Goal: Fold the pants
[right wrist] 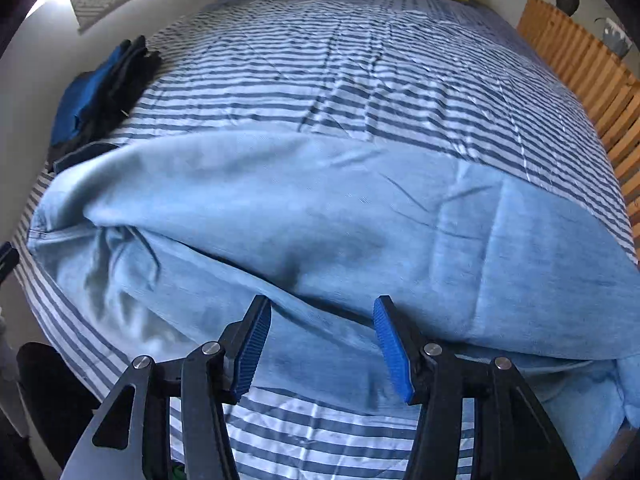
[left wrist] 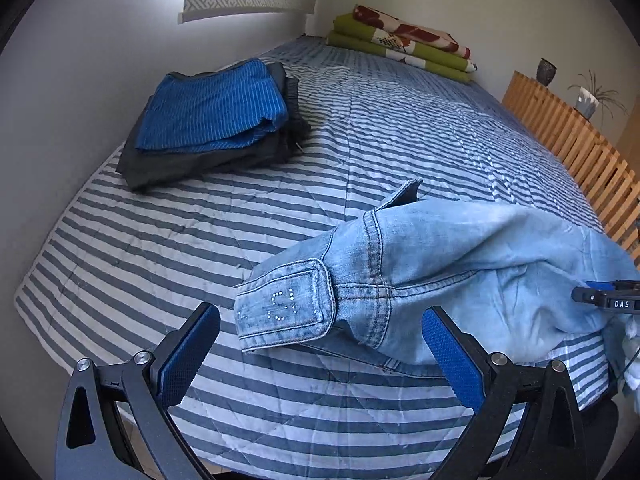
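Light blue jeans (left wrist: 460, 256) lie crumpled near the front edge of the striped bed (left wrist: 200, 232). The waistband end, with its studded flap (left wrist: 288, 304), points left. My left gripper (left wrist: 320, 316) hovers open just above that waistband, with nothing pressed between its blue pads. In the right wrist view the jeans' legs (right wrist: 320, 208) spread across the bed in loose folds. My right gripper (right wrist: 322, 304) stands open over the cloth's near fold, its pads apart from it. Part of the right gripper (left wrist: 608, 300) shows at the right edge of the left wrist view.
A stack of folded dark and blue clothes (left wrist: 208, 116) sits at the bed's left side by the wall. Folded green and patterned blankets (left wrist: 400, 40) lie at the far end. A wooden slatted rail (left wrist: 568, 140) runs along the right side, with pots beyond it.
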`<state>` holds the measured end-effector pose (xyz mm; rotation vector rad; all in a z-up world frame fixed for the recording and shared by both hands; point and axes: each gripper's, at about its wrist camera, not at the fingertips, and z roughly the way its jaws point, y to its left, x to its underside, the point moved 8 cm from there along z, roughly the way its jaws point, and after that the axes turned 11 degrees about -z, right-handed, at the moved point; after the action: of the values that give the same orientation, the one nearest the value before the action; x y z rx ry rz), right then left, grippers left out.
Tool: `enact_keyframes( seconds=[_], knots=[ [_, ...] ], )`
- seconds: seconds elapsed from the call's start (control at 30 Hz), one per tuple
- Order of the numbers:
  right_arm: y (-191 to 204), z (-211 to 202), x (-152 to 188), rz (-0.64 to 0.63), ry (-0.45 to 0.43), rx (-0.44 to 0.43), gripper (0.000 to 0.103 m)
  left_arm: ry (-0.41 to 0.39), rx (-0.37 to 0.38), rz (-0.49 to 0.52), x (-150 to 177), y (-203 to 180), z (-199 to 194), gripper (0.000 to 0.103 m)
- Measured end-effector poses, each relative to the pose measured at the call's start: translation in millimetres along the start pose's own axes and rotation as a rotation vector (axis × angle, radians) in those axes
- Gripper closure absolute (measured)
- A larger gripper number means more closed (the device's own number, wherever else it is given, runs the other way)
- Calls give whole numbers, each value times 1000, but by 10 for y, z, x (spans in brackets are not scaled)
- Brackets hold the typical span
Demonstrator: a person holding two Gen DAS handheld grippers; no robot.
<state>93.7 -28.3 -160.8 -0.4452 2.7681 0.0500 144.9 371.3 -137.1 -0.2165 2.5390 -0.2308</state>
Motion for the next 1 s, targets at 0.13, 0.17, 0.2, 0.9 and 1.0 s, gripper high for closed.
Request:
enact_keyframes(
  seconds=[0.13, 0.17, 0.2, 0.9, 1.0],
  knots=[
    [120, 130, 78, -32, 16, -32, 50, 76, 14, 23, -47, -136, 343, 38],
    [227, 106, 97, -55, 12, -39, 50, 81, 7, 31, -51, -171, 401, 46],
    [328, 65, 117, -82, 0, -59, 49, 84, 2, 45, -59, -217, 459, 58],
    [-55, -844, -918, -148, -245, 248, 99, -69, 144, 111, -1353, -972, -39, 81],
    [-270, -809, -1234, -92, -233, 248, 99, -27, 165, 114, -1560, -1157, 162, 77]
  ],
)
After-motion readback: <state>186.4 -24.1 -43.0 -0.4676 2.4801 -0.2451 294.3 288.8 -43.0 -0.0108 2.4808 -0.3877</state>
